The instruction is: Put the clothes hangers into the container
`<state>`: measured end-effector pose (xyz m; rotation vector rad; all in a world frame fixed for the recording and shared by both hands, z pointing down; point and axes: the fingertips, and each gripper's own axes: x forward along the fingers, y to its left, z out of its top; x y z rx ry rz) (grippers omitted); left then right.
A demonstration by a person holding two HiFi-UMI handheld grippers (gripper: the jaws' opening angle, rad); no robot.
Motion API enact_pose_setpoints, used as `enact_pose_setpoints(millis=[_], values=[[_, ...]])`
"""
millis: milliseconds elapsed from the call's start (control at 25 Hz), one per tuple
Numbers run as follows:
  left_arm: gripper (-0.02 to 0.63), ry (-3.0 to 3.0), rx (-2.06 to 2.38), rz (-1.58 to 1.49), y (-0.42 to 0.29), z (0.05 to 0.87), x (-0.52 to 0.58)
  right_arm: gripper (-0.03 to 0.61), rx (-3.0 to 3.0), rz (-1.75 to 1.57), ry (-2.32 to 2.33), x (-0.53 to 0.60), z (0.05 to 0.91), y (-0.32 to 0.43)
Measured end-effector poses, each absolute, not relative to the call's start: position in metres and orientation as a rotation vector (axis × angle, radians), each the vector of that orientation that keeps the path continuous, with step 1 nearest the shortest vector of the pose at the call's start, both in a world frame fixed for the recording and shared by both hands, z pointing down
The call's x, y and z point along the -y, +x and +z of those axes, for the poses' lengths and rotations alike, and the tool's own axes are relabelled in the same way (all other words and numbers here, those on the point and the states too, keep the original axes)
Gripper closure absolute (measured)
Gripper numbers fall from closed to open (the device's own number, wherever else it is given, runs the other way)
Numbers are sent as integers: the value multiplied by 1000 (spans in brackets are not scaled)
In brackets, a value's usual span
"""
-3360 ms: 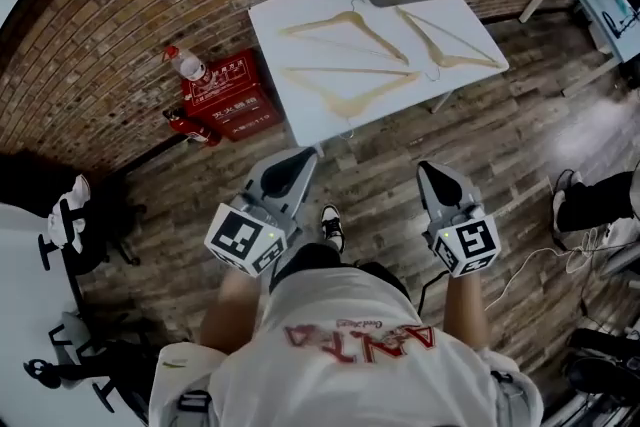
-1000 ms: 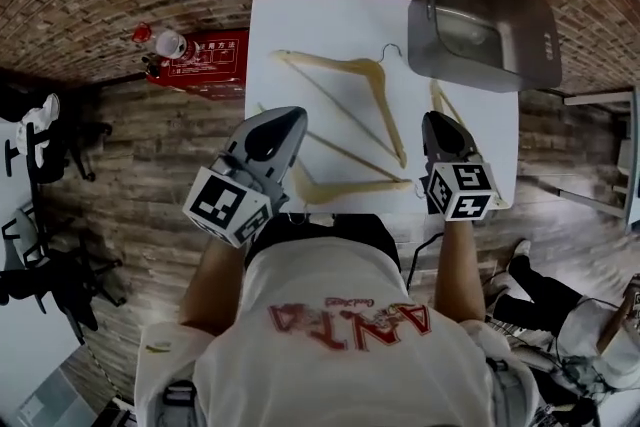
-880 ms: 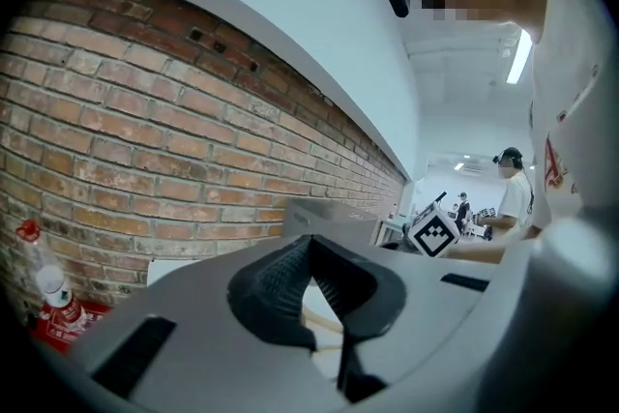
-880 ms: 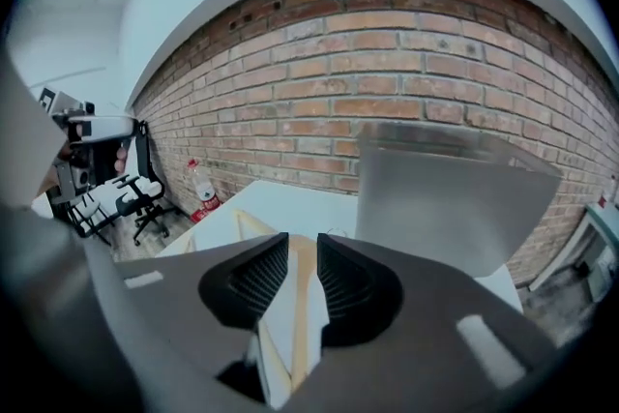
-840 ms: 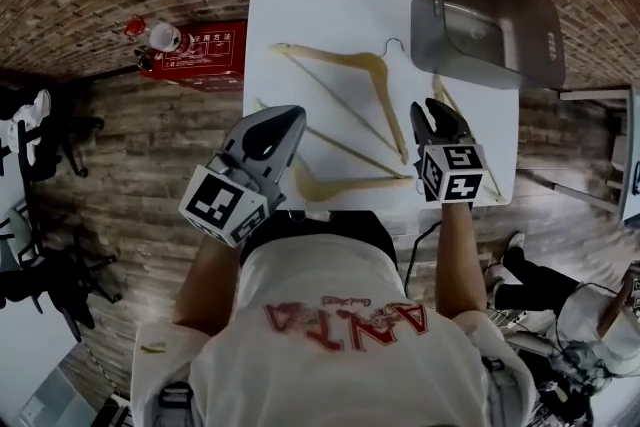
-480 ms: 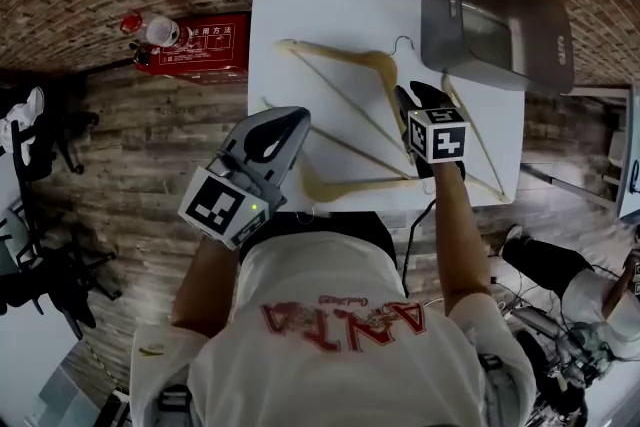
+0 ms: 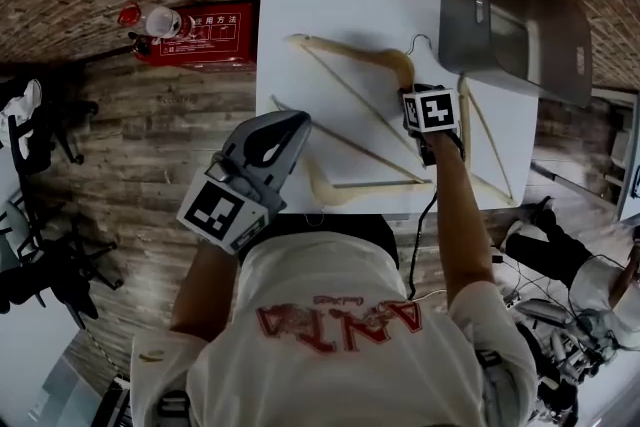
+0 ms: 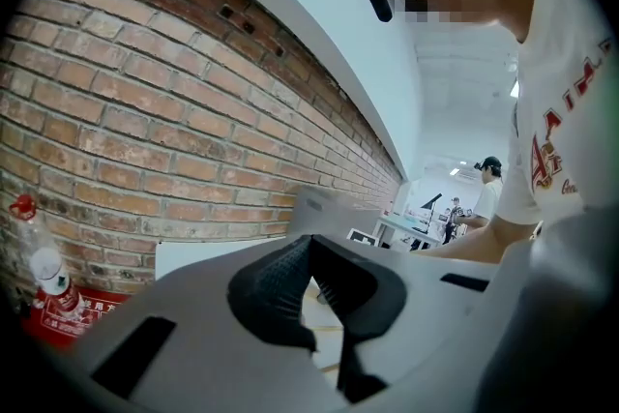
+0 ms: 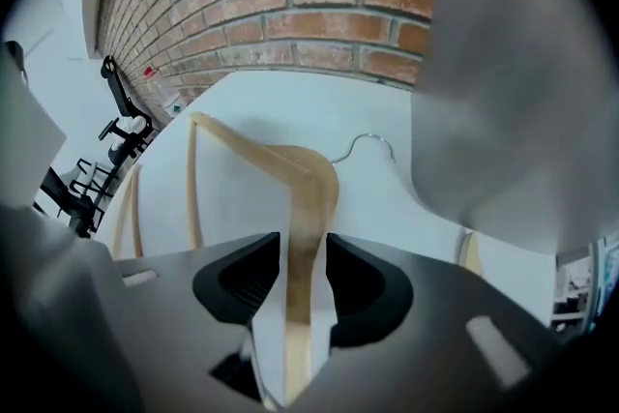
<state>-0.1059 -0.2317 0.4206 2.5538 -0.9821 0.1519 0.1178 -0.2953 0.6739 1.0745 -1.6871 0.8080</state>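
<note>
Three wooden hangers lie on the white table (image 7: 330, 0): a far hanger (image 7: 350, 55), a near hanger (image 7: 325, 185) and a right hanger (image 7: 490, 150). The grey container (image 7: 515, 20) stands at the table's far right corner. My right gripper (image 7: 428, 115) points steeply down over the far hanger's right arm. In the right gripper view its jaws (image 9: 303, 247) have just been opening and straddle that hanger (image 9: 308, 198) with a gap on each side. My left gripper (image 7: 285, 125) hovers over the table's near left edge, its fingertips (image 8: 290, 256) together on nothing.
A red box (image 7: 200, 30) and a bottle (image 7: 160, 20) sit on the wooden floor by the brick wall, left of the table. Black chairs (image 7: 40, 275) stand at the far left. Another person's leg (image 7: 555, 250) is beside the table's right end.
My right gripper has gone forward and down from the table's near edge onto the far hanger, tipping downward with its jaws spreading. The left gripper has sunk a little.
</note>
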Motion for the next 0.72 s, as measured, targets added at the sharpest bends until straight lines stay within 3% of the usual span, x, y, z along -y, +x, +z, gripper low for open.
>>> enact_pose_setpoints(millis=[280,360,720], values=[[604,2540,973,150,-114,425,232,434,1624,843,1011,296,684,119],[604,2541,974,141,-115,424,233,468,1626,813,1003,296,684,117],[604,2583,967,88,-122,408,233,482,1714,452,1083,291,627,97]])
